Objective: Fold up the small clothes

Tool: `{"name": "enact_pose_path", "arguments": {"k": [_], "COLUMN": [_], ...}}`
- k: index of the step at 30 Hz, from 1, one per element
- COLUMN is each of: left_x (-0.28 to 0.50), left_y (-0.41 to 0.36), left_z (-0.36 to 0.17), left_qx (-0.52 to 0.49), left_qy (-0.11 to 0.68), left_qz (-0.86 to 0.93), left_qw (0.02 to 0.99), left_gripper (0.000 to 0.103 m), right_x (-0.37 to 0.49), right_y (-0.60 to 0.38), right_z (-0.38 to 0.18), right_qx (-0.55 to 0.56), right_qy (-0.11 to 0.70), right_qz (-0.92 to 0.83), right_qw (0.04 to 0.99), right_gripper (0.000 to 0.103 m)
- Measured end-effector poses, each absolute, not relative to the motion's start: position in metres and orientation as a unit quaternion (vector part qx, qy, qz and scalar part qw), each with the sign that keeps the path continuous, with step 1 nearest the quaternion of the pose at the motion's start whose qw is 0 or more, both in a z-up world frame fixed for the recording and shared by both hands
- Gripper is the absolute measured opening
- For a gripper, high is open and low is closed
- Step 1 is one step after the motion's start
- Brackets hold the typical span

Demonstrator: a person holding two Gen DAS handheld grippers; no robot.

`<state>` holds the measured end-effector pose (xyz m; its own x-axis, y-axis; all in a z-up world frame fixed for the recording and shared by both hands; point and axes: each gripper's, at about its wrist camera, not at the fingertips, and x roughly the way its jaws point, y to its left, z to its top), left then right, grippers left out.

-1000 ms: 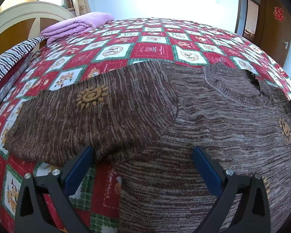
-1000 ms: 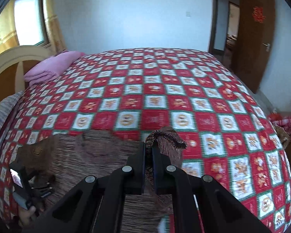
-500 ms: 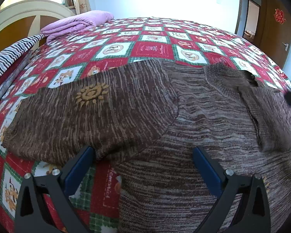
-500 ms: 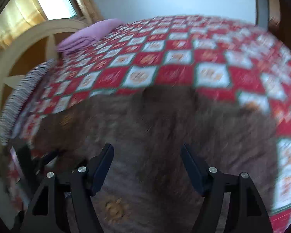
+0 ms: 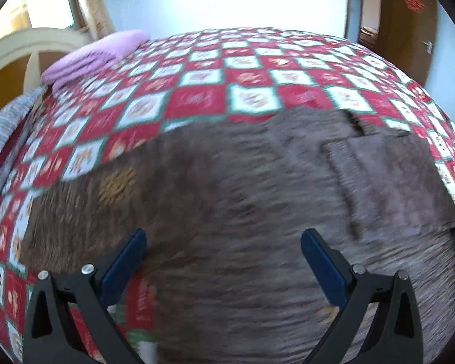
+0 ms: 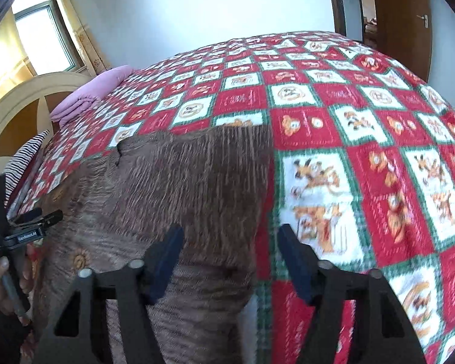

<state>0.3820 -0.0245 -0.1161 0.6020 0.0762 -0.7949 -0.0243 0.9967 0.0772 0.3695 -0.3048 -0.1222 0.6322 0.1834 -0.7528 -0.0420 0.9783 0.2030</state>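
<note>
I see a bed (image 6: 364,127) under a red, white and green checked cover, a brown knit sweater (image 6: 182,188) lying flat on it, sleeves folded in, a folded pink blanket (image 6: 88,97) near the headboard (image 6: 21,97)

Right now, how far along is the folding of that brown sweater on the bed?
Partway. Done: both sleeves lie folded in over the brown sweater, the right sleeve flat across its chest. In hand: nothing; the right claw has just opened off that sleeve then begun closing, and the left claw hangs open. Left: folding the body up.
</note>
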Motion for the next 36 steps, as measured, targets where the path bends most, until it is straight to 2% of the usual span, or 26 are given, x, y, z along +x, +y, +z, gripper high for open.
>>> {"name": "enact_pose_path", "arguments": {"k": [3,5,6,10,14,20,23,27,29,36], "left_x": [0.393,0.398,0.401,0.407,0.406,0.397,0.392,0.382,0.378,0.367], "left_y": [-0.063,-0.079,-0.083,-0.103,-0.1,-0.088,-0.084,-0.07,-0.062,-0.023], "left_z": [-0.117,-0.125,-0.128,-0.155,-0.152,-0.142,-0.143,-0.138,-0.136,-0.129], "left_qx": [0.053,0.071,0.076,0.109,0.095,0.045,0.033,0.022,0.019,-0.009], "left_qy": [0.435,0.429,0.431,0.428,0.42,0.418,0.422,0.422,0.421,0.416], "left_qz": [0.021,0.027,0.029,0.034,0.033,0.038,0.039,0.036,0.037,0.067], "left_qw": [0.899,0.9,0.899,0.897,0.902,0.907,0.905,0.906,0.906,0.907], "left_gripper": [0.103,0.103,0.103,0.103,0.103,0.103,0.103,0.103,0.103,0.103], "right_x": [0.383,0.39,0.391,0.383,0.38,0.392,0.43,0.472,0.474,0.454], "right_y": [-0.299,-0.296,-0.294,-0.312,-0.326,-0.286,-0.268,-0.289,-0.314,-0.313], "right_z": [-0.125,-0.138,-0.147,-0.159,-0.156,-0.11,-0.116,-0.152,-0.162,-0.133], "right_qx": [0.054,0.051,0.034,0.021,0.026,0.001,0.015,-0.021,0.023,-0.007], "right_qy": [0.42,0.441,0.455,0.451,0.453,0.396,0.419,0.468,0.465,0.437], "right_qz": [0.043,0.058,0.044,0.012,0.011,0.036,0.06,-0.044,-0.047,-0.107], "right_qw": [0.905,0.894,0.889,0.892,0.891,0.917,0.906,0.882,0.884,0.893], "right_gripper": [0.061,0.047,0.034,0.034,0.034,0.036,0.035,0.035,0.037,0.037]}}
